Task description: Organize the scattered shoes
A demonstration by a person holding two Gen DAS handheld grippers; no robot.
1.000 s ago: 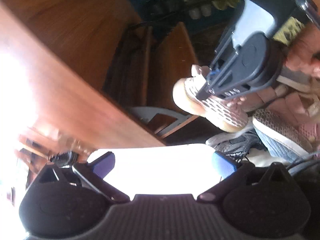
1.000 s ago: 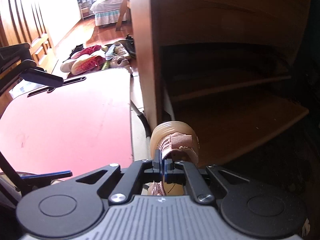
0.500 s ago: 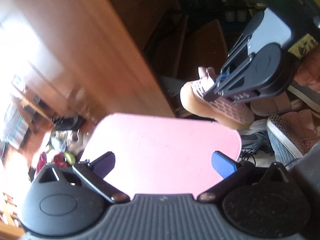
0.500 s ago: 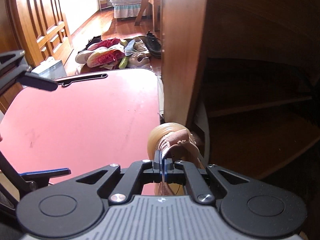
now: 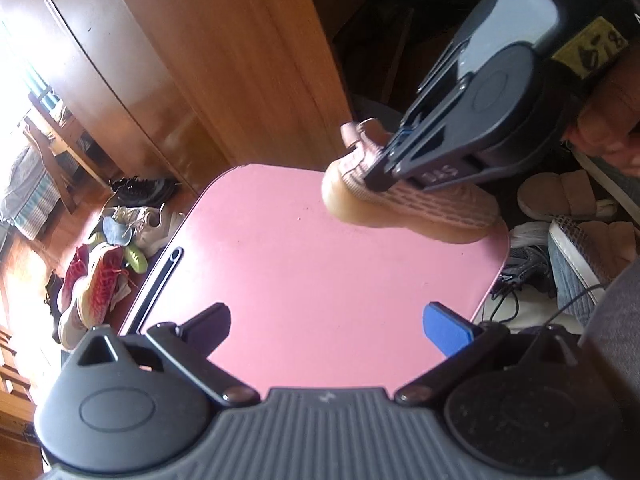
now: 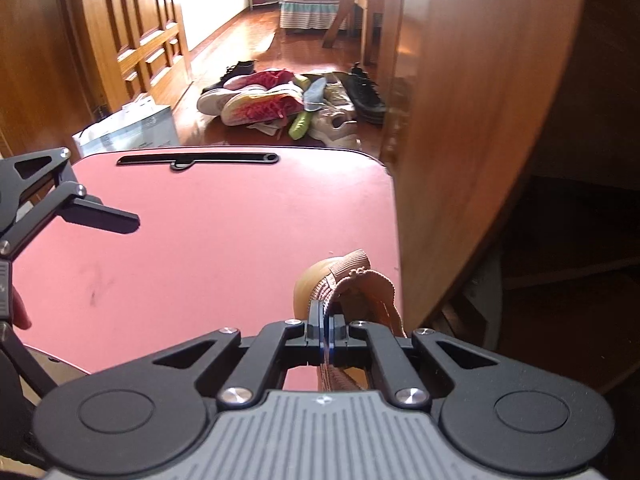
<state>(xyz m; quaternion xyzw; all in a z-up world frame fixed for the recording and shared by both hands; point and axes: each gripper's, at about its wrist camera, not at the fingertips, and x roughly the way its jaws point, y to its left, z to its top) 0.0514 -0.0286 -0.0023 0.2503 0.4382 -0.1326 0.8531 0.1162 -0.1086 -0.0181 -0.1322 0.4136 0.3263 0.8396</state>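
Note:
My right gripper (image 6: 326, 330) is shut on the knit collar of a pink sneaker (image 6: 348, 284) with a tan sole. In the left wrist view that pink sneaker (image 5: 436, 208) hangs over the far right corner of the pink table (image 5: 320, 280), pinched by the right gripper (image 5: 394, 158). My left gripper (image 5: 332, 322) is open over the near side of the table with nothing between its fingers. A pile of scattered shoes (image 6: 288, 104) lies on the wooden floor beyond the table.
A tall wooden cabinet side (image 6: 460, 140) stands right of the table, with dark shelves (image 6: 568, 264) behind it. More shoes and tan slippers (image 5: 560, 196) lie at the right in the left wrist view. A white box (image 6: 128, 132) sits on the floor.
The right gripper has swung left with the pink sneaker, away from the shelves and over the table's right edge. The left wrist view has turned toward the table and the floor pile.

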